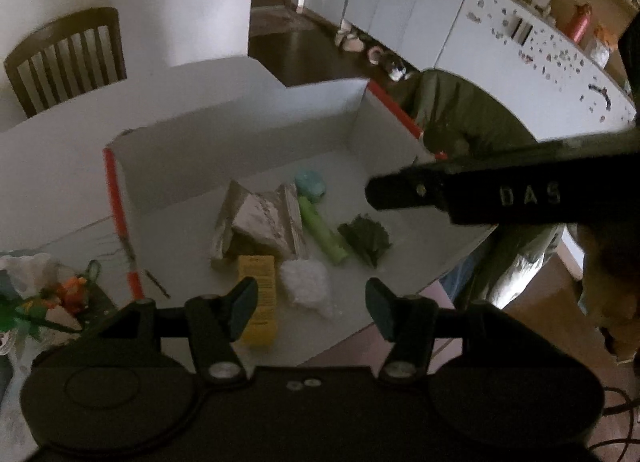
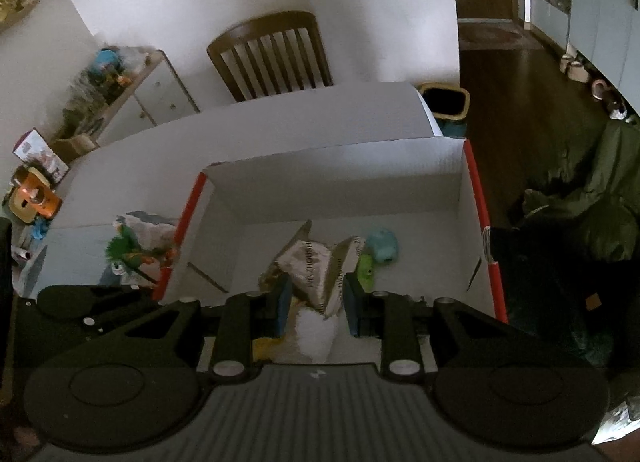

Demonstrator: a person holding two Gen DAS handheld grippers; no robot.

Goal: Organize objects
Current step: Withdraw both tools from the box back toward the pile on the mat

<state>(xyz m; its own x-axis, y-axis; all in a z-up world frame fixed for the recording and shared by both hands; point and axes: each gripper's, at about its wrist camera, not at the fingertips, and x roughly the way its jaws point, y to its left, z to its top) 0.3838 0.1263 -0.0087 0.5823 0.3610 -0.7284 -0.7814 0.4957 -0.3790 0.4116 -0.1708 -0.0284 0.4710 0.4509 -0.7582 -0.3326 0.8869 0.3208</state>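
A: Box (image 1: 240,133), white with red edges, sits open on the table. Contents?

B: Silver packet (image 1: 260,221), blue toy (image 1: 310,183), green tube (image 1: 322,232), leafy sprig (image 1: 366,240), yellow carton (image 1: 258,302), white bubble wrap (image 1: 306,290), all on the box floor.

A: Left gripper (image 1: 312,304)?

B: Above the box's near end, jaws apart, nothing between them.

A: Right gripper (image 2: 314,304)?

B: Over the box; jaws narrowly apart, nothing clamped. The packet and wrap lie beneath the gap.
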